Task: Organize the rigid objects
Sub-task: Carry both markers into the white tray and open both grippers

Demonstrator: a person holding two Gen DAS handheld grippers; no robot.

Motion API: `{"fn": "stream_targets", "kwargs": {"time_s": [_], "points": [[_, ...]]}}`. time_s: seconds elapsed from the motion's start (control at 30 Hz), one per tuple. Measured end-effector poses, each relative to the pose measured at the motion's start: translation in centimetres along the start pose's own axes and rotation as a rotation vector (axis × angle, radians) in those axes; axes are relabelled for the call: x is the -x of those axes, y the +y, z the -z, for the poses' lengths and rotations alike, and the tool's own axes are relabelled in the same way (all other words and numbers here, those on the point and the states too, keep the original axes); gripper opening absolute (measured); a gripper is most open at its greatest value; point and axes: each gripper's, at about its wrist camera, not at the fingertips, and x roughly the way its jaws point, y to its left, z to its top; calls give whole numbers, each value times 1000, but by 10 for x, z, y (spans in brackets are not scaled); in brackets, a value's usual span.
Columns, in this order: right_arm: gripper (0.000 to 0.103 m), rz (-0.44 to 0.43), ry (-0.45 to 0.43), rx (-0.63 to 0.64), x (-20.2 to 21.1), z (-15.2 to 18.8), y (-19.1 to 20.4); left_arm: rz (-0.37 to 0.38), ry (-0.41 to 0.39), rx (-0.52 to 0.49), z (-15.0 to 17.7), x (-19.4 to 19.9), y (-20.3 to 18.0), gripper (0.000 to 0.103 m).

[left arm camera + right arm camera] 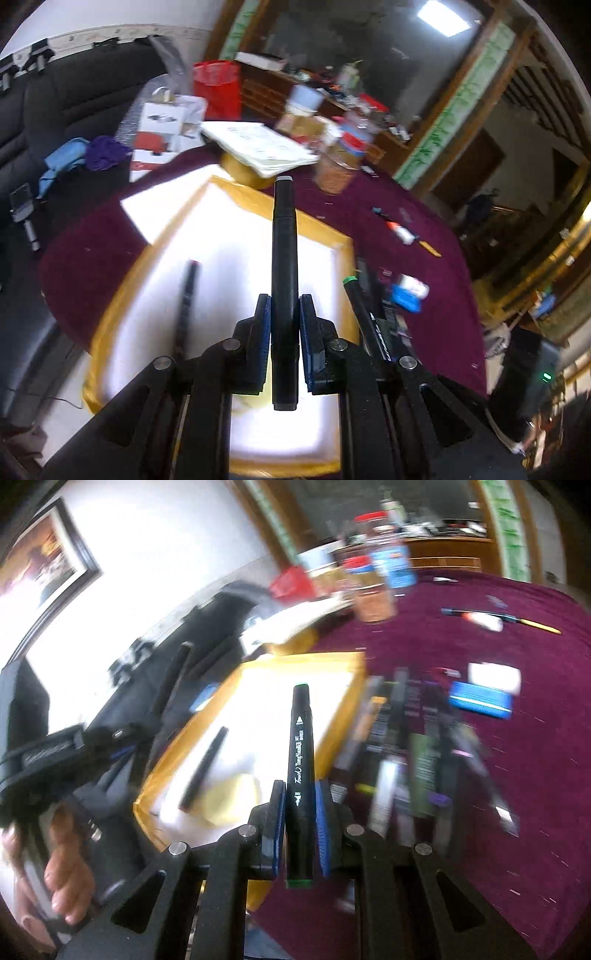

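Over a maroon tablecloth (pixel 424 192) and yellow-rimmed tray (pixel 280 212), each claw (pixel 284 295) (pixel 300 786) clamps a black marker (pixel 284 258) (pixel 301 746).

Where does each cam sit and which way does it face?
Left wrist: on the left gripper, looking down over the yellow-rimmed tray; gripper shut on a grey-capped marker.
Right wrist: on the right gripper, facing tray and loose pens; shut on a green-capped marker; person's hand at left.
Shared: tray, maroon tablecloth.
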Motion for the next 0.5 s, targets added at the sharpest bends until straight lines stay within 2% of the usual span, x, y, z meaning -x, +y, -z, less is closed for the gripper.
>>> {"fn": "stream_targets", "kwargs": {"time_s": [0.2,0.5], "points": [[14,19,93,32,-60,-7,28,-32,74,10,4,-39,28,12],[14,105,143,44,-88,-3,29,-76,161,-8,14,-64,30,12]]}}
